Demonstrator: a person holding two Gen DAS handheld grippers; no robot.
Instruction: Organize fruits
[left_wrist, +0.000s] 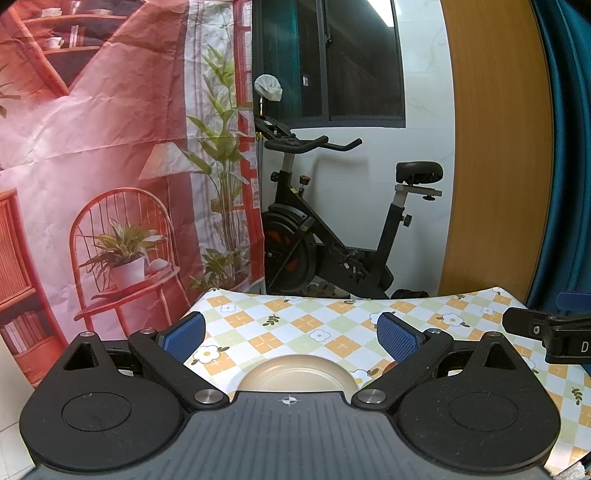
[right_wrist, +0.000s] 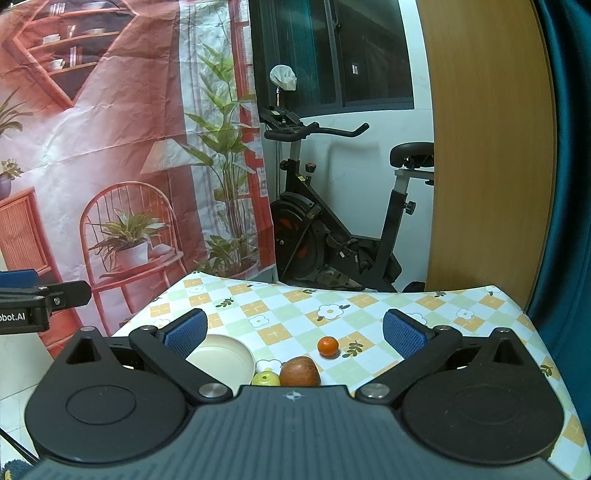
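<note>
On the checked cloth (right_wrist: 280, 317), the cream plate (right_wrist: 221, 356) lies leftmost; just right of it sit a green fruit (right_wrist: 265, 379), a red apple (right_wrist: 300, 371), then an orange (right_wrist: 328, 346) farther off. Left gripper (left_wrist: 291, 338) and right gripper (right_wrist: 294, 332) both gape, holding nothing

Exercise bike (left_wrist: 332, 236) beside printed backdrop (left_wrist: 110, 166) (creased), wooden door (left_wrist: 495, 147).

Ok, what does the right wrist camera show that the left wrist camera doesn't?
Only the right wrist view shows the fruit: a small orange, a red apple and a green apple on the tablecloth, apart from the open right gripper. Only the left wrist view shows the open left gripper head-on. Both show the cream plate and checked tablecloth.
</note>
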